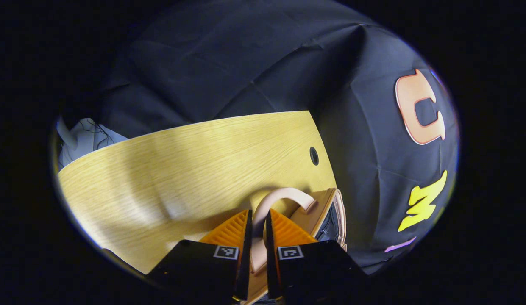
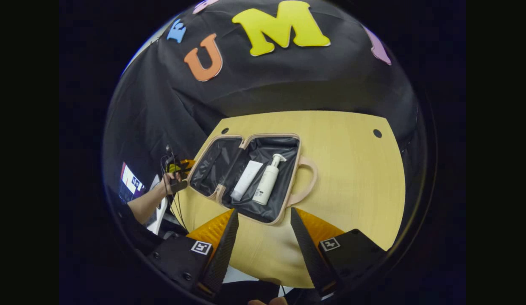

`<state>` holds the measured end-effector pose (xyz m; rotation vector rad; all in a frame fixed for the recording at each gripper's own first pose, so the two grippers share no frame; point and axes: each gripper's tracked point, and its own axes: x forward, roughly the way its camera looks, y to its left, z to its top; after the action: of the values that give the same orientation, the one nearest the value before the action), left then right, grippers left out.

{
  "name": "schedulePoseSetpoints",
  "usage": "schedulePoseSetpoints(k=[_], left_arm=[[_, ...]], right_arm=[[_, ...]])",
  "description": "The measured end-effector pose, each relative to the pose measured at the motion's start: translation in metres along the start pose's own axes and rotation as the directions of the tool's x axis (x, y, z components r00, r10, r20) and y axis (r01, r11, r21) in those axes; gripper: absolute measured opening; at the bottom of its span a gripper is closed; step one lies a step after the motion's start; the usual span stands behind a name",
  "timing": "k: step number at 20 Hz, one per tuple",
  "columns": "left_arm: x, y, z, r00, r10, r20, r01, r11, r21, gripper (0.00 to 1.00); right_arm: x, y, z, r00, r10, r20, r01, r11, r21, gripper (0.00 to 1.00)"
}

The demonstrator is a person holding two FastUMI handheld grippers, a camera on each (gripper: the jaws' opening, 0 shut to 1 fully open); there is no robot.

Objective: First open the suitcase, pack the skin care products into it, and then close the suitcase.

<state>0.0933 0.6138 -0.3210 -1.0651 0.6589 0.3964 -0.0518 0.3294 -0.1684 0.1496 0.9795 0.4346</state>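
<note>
On the wooden table [image 2: 352, 169], the suitcase [image 2: 250, 176] lies open and flat, its two halves spread side by side and both lined in dark fabric. Two skin care products rest in the half nearer the handle [image 2: 307, 180]: a white tube [image 2: 246, 180] and, just beside it, a white pump bottle [image 2: 268, 180]. In the right gripper view, the right gripper [image 2: 260, 231] hovers above the near edge of the case, fingers spread wide with nothing between them. At the table's far-left side, a hand [image 2: 169, 181] holds the left gripper [image 2: 181, 166] beside the lid half. In the left gripper view, the left gripper [image 1: 257, 224] has its fingers drawn nearly together, a narrow gap remaining, around the suitcase rim [image 1: 257, 254] by the curved handle [image 1: 284, 197]; whether both fingers press on it cannot be told.
</note>
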Motion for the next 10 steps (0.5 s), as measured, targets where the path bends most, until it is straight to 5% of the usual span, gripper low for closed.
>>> schedulePoseSetpoints(k=[3, 4, 10], left_arm=[[-0.019, -0.024, 0.01, 0.996, 0.025, 0.09, -0.034, 0.994, 0.104, 0.13], [-0.03, -0.039, 0.016, 0.992, 0.011, 0.126, -0.028, 0.991, 0.134, 0.12], [-0.123, -0.155, 0.009, 0.945, -0.146, 0.292, 0.042, 0.942, 0.334, 0.06]], right_arm=[[-0.019, -0.037, 0.022, 0.978, -0.126, 0.164, 0.134, 0.99, -0.038, 0.68], [-0.03, -0.045, 0.029, 0.965, -0.153, 0.213, 0.162, 0.986, -0.03, 0.75], [-0.085, -0.097, 0.045, 0.899, -0.239, 0.367, 0.219, 0.971, 0.096, 0.8]])
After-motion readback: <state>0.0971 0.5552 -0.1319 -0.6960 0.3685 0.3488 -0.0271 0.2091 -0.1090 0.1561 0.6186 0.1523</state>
